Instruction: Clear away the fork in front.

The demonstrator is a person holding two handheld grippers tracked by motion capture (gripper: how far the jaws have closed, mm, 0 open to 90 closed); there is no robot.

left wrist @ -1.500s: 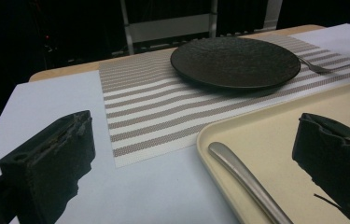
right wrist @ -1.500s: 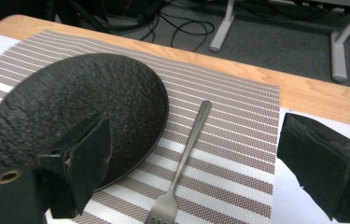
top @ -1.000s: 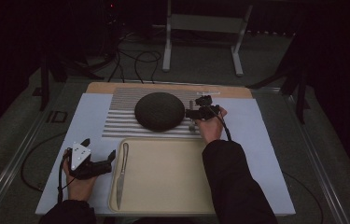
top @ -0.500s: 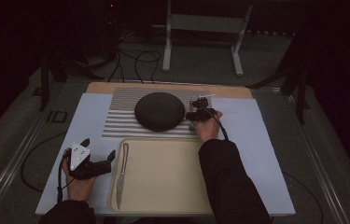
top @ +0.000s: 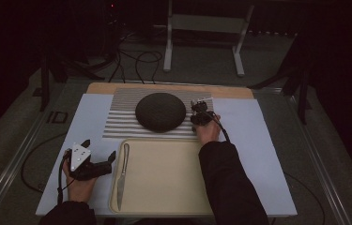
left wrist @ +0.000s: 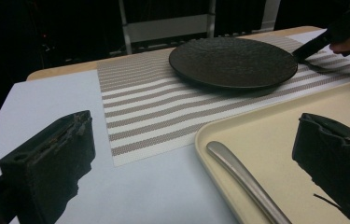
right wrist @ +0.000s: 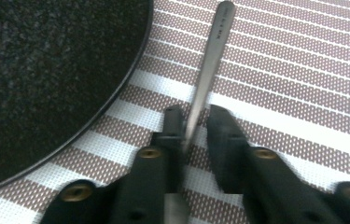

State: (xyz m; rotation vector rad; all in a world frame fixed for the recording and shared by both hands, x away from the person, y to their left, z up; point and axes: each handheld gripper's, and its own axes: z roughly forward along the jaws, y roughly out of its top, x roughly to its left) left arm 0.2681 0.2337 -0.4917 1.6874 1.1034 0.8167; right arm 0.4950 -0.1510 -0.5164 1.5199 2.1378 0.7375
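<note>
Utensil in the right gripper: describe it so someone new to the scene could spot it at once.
Find the striped placemat at the table's far side, with the black plate on it. Just right of the plate, a slim metal utensil lies on the stripes, pinched between the right gripper's jaws. The knife, the other cutlery piece, lies on the beige tray instead.

I see small stamped lettering on the handle of the metal utensil (right wrist: pixel 208 70) lying beside my plate (right wrist: pixel 46 79), but it is too blurred to read.
</note>
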